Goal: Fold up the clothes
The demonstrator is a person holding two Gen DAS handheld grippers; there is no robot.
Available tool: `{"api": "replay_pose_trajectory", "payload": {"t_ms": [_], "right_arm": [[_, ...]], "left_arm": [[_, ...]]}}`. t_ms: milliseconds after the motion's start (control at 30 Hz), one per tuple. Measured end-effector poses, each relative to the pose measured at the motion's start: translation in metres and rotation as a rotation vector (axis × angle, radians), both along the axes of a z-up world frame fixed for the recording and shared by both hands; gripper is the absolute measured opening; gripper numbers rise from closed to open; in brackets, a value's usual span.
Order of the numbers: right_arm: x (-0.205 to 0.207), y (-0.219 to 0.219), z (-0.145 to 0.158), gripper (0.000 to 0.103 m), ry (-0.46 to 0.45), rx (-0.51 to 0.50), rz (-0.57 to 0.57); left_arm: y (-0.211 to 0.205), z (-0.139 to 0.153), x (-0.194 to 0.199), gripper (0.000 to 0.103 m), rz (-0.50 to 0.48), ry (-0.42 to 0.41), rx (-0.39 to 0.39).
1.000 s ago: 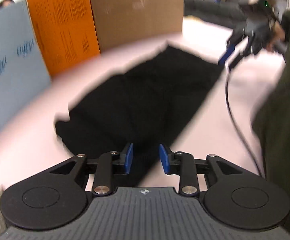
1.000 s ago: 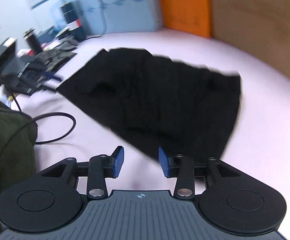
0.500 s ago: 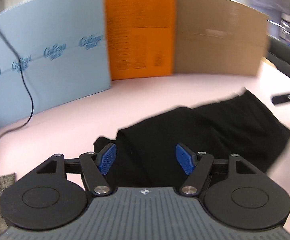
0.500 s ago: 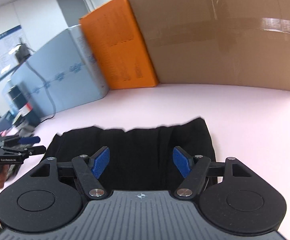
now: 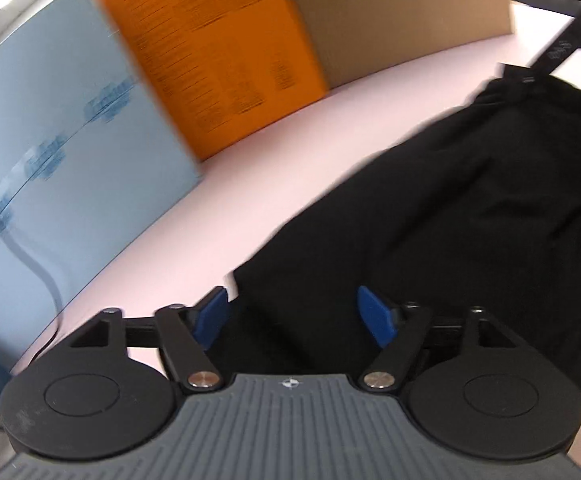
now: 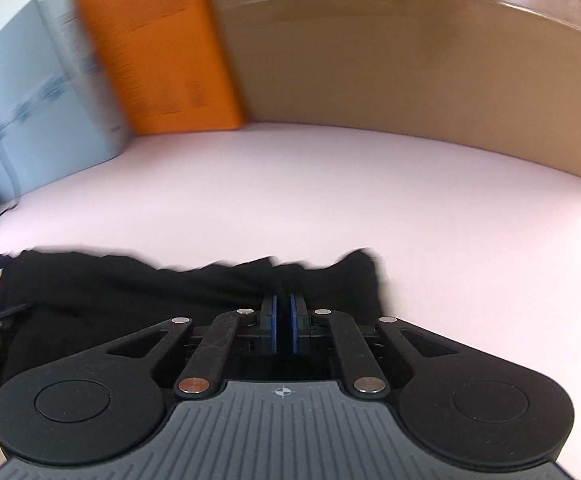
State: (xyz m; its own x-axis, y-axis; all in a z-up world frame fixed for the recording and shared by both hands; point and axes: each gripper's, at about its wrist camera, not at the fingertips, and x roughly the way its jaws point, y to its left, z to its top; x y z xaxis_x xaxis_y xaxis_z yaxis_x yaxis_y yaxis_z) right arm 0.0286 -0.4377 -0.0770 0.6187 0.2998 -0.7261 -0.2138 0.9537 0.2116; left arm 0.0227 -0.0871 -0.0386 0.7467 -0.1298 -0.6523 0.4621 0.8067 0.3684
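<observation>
Black garment point(image 5: 430, 220) flat, unfolded | right gripper point(image 6: 283, 312) clamped on far hem | left gripper point(image 5: 294, 312) opening astride near corner, no grip | 0 folds visible

Matt black cloth garment point(image 5: 442, 216), smooth pale pink matt desk point(image 6: 290, 184), brown cardboard box point(image 6: 430, 60) with glossy tape, orange printed board point(image 5: 218, 52), ribbed grey plastic and blue pads on the left claw point(image 5: 292, 312)

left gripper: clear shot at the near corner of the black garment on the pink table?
Probably yes. The left gripper is opening right over the black garment corner; nothing blocks it.
</observation>
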Motion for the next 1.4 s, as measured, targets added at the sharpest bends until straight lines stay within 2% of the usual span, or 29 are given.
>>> {"api": "replay_pose_trajectory", "payload": {"t_ms": [67,167,267,333,400,533,667,767,833,933,1033,1067,1100,1133,1167,1300,1400], "right_arm": [[0.000,-0.002,0.000,0.007,-0.002,0.019,0.024],[-0.007,-0.007,0.003,0.018,-0.012,0.067,0.043],[-0.029,-0.023,0.019,0.025,-0.055,0.102,0.004],[-0.047,-0.034,0.031,0.041,-0.080,0.137,-0.015],[-0.070,-0.044,0.037,0.043,-0.085,0.191,-0.018],[-0.118,-0.059,0.035,0.054,-0.069,0.260,-0.037],[-0.142,-0.053,0.025,0.056,-0.018,0.292,-0.012],[-0.143,-0.044,0.019,0.056,0.008,0.330,-0.013],[-0.141,-0.037,0.020,0.056,-0.007,0.307,-0.005],[-0.131,-0.028,0.018,0.056,-0.006,0.259,0.002],[-0.119,-0.027,0.009,0.056,0.000,0.247,0.000],[-0.115,-0.027,0.006,0.056,0.001,0.242,0.000],[-0.112,-0.025,0.003,0.051,0.006,0.237,0.011],[-0.108,-0.022,0.000,0.021,0.023,0.235,0.038],[-0.106,-0.019,-0.001,0.008,0.037,0.237,0.062],[-0.108,-0.019,0.029,0.009,-0.025,0.350,0.084],[-0.114,-0.024,0.052,0.009,-0.068,0.394,0.096]], "left_arm": [[0.013,0.002,0.000,0.075,0.013,0.002,-0.006],[0.028,0.004,-0.003,0.082,0.027,0.002,0.006],[0.036,0.017,-0.018,0.081,0.046,-0.018,-0.007],[0.040,0.027,-0.034,0.081,0.044,-0.038,-0.036],[0.046,0.034,-0.051,0.081,0.024,-0.025,-0.113],[0.052,0.033,-0.086,0.081,0.043,0.020,-0.194],[0.044,0.022,-0.103,0.081,0.026,0.097,-0.276],[0.031,0.018,-0.106,0.081,0.026,0.098,-0.311],[0.021,0.016,-0.105,0.081,0.008,0.090,-0.305],[0.009,0.013,-0.100,0.080,-0.031,0.083,-0.247],[0.003,0.008,-0.094,0.065,-0.063,0.109,-0.224],[0.002,0.006,-0.090,0.050,-0.073,0.127,-0.224],[0.001,0.005,-0.087,0.028,-0.086,0.150,-0.226],[0.000,0.006,-0.086,0.021,-0.099,0.158,-0.230],[-0.001,0.009,-0.084,0.007,-0.108,0.156,-0.228],[0.013,0.037,-0.076,0.007,-0.094,0.090,-0.262],[0.024,0.054,-0.078,0.007,-0.106,0.043,-0.241]]}}
